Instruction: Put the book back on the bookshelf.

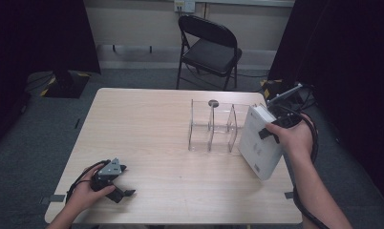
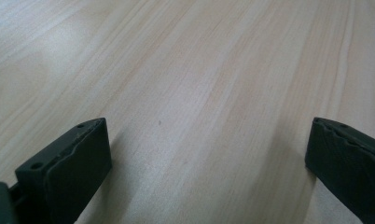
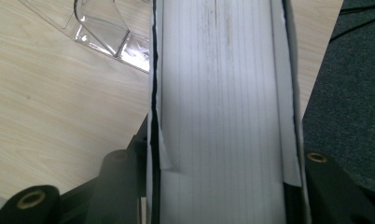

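A thick white book (image 1: 258, 142) stands tilted at the table's right side, its lower corner near the right edge. My right gripper (image 1: 274, 130) is shut on its upper part. In the right gripper view the book's page edges (image 3: 223, 112) run between the two black jaws, which press on both covers. A clear plastic divider rack (image 1: 213, 126) stands just left of the book, and a corner of the rack (image 3: 106, 35) appears past the book. My left gripper (image 1: 124, 185) rests near the table's front left corner, open, with bare wood (image 2: 199, 116) between its jaws.
The wooden table (image 1: 147, 129) stands on grey carpet. A black folding chair (image 1: 209, 47) stands behind the far edge. Dark curtains hang at both sides. A small dark round thing (image 1: 213, 102) lies by the rack's far side.
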Demonstrator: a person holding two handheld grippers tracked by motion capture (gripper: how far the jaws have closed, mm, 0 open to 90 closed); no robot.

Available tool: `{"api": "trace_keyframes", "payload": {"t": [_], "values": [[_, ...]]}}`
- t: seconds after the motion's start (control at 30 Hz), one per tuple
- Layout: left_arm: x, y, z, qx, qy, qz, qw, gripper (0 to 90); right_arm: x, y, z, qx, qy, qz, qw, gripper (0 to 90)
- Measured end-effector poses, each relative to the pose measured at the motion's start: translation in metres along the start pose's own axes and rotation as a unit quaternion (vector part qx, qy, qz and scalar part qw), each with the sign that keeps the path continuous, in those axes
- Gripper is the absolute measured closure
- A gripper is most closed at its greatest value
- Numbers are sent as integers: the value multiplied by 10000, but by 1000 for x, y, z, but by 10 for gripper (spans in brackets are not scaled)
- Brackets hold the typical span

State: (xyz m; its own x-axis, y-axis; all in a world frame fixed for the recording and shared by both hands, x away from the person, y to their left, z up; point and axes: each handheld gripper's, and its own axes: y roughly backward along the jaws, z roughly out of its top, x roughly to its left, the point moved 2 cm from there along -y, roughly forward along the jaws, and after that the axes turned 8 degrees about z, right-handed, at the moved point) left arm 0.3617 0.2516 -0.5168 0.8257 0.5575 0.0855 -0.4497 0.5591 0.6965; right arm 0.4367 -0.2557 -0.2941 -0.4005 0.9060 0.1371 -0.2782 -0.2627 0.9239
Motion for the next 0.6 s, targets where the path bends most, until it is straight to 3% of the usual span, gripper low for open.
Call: {"api": "trace_keyframes", "payload": {"t": [0.6], "values": [[0,0,0,1,1,-1,10000,0,1,-7,13,-24,-74,-17,10000,522]]}}
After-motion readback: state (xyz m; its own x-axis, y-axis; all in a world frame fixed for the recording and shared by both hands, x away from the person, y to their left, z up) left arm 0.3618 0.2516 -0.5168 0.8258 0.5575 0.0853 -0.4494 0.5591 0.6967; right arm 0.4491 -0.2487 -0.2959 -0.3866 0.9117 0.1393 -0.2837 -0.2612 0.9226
